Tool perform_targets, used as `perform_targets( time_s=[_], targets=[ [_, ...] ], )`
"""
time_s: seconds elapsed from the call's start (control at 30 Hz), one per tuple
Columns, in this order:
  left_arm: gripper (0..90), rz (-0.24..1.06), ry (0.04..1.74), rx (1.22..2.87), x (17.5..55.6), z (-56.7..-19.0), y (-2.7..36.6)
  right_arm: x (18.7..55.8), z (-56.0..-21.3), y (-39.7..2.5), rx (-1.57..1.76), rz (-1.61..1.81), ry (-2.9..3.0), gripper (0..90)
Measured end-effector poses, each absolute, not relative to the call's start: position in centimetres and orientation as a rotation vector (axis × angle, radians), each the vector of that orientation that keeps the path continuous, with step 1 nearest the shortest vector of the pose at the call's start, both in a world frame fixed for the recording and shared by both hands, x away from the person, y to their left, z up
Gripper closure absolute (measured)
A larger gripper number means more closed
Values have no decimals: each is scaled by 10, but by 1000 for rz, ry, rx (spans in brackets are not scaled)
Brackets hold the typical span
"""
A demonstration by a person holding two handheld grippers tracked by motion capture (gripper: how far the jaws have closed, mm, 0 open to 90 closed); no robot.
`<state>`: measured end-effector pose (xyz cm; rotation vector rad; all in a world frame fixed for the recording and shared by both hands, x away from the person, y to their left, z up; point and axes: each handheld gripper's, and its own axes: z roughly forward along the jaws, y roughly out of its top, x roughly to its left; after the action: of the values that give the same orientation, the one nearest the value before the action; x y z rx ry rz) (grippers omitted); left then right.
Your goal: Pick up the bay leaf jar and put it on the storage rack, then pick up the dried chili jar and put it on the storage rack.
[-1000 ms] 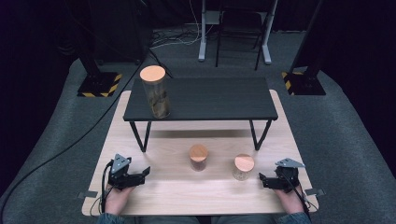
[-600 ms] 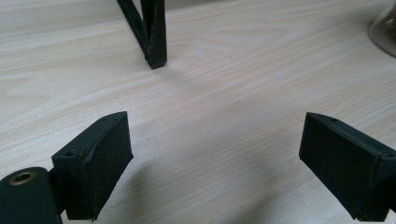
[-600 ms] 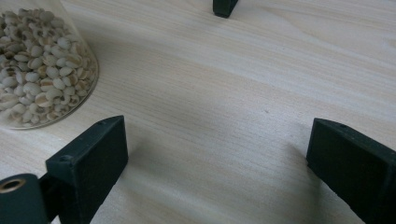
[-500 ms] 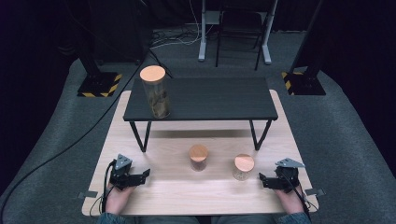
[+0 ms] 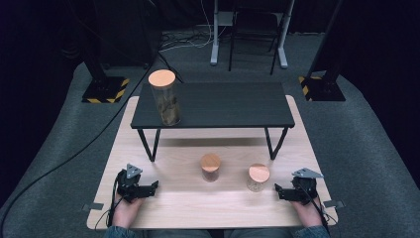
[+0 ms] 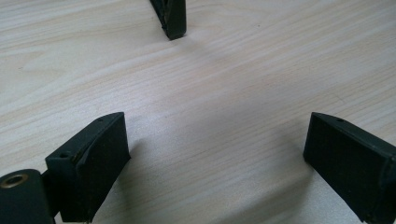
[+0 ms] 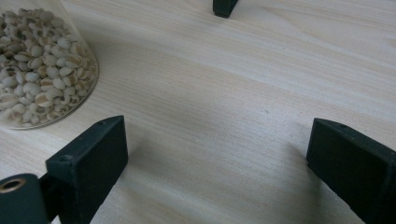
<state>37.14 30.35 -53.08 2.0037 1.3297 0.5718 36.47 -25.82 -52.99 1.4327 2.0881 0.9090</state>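
Note:
A tall glass jar (image 5: 167, 101) with a cork lid stands on the left end of a low black table (image 5: 233, 105). Two short cork-lidded jars stand on the wooden tabletop (image 5: 188, 203) in front of it: a brownish jar (image 5: 210, 167) in the middle and a jar of pale grains (image 5: 258, 177) (image 7: 37, 70) to the right. My left gripper (image 5: 152, 188) (image 6: 217, 140) rests open on the wood at the front left, holding nothing. My right gripper (image 5: 277, 191) (image 7: 217, 144) rests open at the front right, just right of the grain jar and apart from it.
The black table's legs (image 5: 148, 144) (image 6: 172, 18) (image 7: 224, 6) stand on the wood beyond the grippers. Grey carpet surrounds the tabletop, with a cable (image 5: 74, 153) at the left and stand bases (image 5: 104, 89) at the back.

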Motion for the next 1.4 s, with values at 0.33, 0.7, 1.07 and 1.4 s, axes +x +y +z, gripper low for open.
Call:
perform_targets(
  time_s=[0.33,0.7,1.07,1.4],
  targets=[
    [12,558,1323,2023,373,-531,303,365,-530,-260,1444,921,2076,64],
    [8,559,1325,2023,373,-531,303,363,-527,-264,1457,959,2046,76],
    [3,562,1329,2024,373,-531,303,360,-522,-265,1451,995,2017,81],
    [1,563,1330,2024,373,-531,303,354,-510,-267,1449,1059,1971,81]
  ],
)
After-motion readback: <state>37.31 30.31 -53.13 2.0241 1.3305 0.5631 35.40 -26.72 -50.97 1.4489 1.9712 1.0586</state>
